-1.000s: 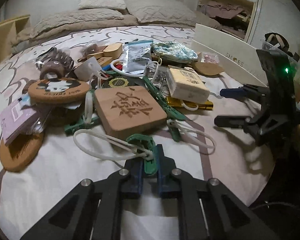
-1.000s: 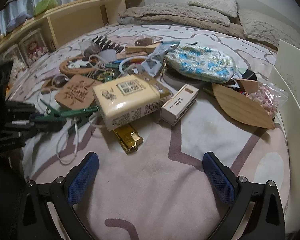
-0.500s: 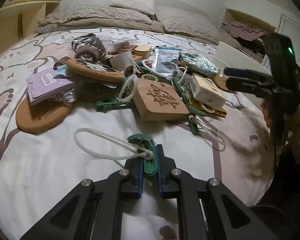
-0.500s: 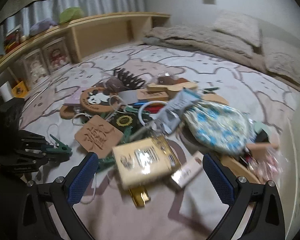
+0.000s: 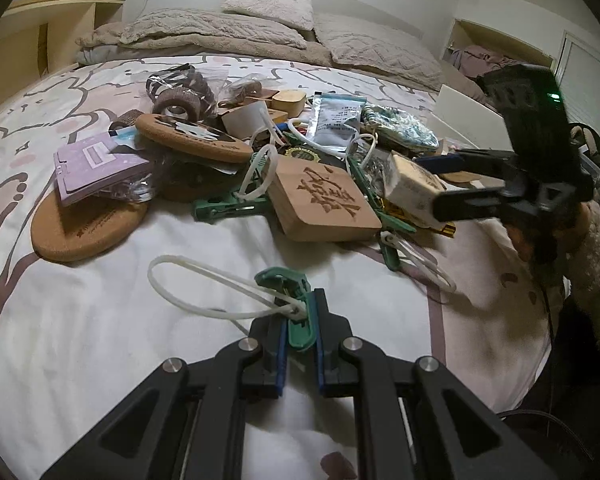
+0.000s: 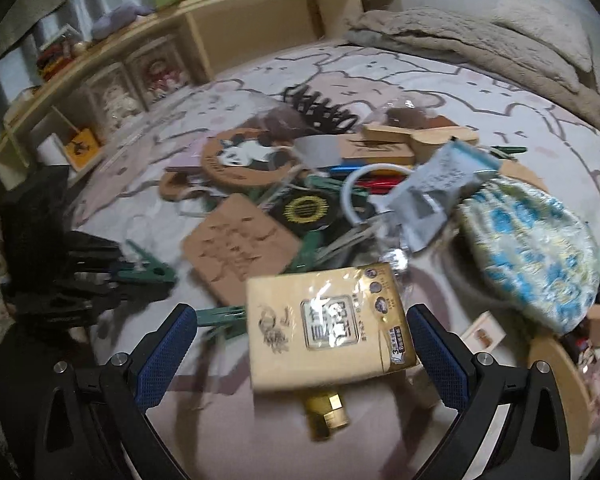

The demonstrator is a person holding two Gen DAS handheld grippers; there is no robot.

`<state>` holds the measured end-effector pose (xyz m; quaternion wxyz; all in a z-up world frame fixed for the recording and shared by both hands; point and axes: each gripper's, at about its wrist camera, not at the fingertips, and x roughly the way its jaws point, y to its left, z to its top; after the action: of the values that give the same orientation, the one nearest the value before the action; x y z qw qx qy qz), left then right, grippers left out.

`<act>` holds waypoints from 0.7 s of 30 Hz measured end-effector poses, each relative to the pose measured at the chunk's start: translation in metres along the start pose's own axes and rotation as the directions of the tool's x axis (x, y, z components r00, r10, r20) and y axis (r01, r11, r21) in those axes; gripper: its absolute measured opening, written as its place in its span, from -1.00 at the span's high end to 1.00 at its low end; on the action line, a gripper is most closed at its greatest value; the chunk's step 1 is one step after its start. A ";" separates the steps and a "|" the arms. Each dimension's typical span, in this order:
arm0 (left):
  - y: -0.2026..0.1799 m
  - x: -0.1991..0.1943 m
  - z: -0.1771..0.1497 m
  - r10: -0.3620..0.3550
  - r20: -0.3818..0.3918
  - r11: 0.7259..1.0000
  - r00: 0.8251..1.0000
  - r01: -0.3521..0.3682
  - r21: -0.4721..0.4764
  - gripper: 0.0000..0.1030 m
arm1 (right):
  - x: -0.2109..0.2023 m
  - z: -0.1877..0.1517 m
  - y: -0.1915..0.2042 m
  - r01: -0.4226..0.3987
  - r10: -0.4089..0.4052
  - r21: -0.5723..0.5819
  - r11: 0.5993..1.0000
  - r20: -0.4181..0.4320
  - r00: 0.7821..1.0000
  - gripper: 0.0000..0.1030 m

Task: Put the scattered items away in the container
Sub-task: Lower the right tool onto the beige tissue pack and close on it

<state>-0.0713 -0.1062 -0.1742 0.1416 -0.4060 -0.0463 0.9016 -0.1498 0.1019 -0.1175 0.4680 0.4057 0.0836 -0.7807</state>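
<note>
- In the left wrist view we see the left tool [image 5: 298, 330] at bottom centre, its jaws closed tight on a green clothes peg [image 5: 290, 300]; the peg's white cord loop [image 5: 204, 292] trails to the left over the bed sheet [image 5: 100, 340].
- Around that peg the sheet lies bare across the lower left and lower middle of the frame, the widest open room we have; the bed's edge drops away at lower right.
- The right tool [image 6: 300, 344] stands wide open in its own view, blue pads apart, with a cream packet [image 6: 324, 328] lying between them; we cannot quite tell through the blur whether either pad touches it, though it looks free.
- From the left wrist view the right tool [image 5: 444, 184] reaches in from the right edge towards the pile, a fleecy sleeve [image 5: 596, 272] behind it.
- The scattered items sit heaped mid-frame: an engraved wooden block [image 5: 324, 200], a panda cork coaster [image 6: 248, 156], a plain cork coaster [image 5: 84, 228], a purple card [image 5: 96, 168], a floral pouch [image 6: 532, 248] and a second green peg [image 5: 228, 208] wedged beside the block.
- A gold lighter [image 6: 326, 412] pokes out beneath the packet, near the bottom of the right wrist view.
- A white box wall [image 5: 460, 112], possibly the container, rises at the right of the pile.
- Pillows [image 5: 268, 0] close off the top; a wooden shelf [image 6: 220, 20] lines the upper left.
</note>
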 end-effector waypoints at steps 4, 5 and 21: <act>0.000 0.000 -0.001 0.006 -0.004 1.000 1.000 -0.006 0.002 0.78 | -0.013 -0.011 0.008 -0.053 0.052 0.047 0.997 0.023 0.998 -1.00; -0.001 0.000 0.000 0.008 -0.005 1.000 1.000 -0.008 0.003 0.78 | -0.015 -0.014 0.008 -0.049 0.048 0.071 0.996 0.025 0.999 -1.00; -0.001 0.001 0.000 0.011 -0.011 1.000 1.000 -0.011 -0.004 0.78 | 0.011 -0.018 0.008 0.168 -0.176 0.193 0.967 0.025 0.984 -0.53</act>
<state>-0.0714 -0.1052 -0.1746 0.1362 -0.4113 -0.0450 0.9001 -0.1358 0.0995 -0.1348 0.3593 0.4232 0.0338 -0.8310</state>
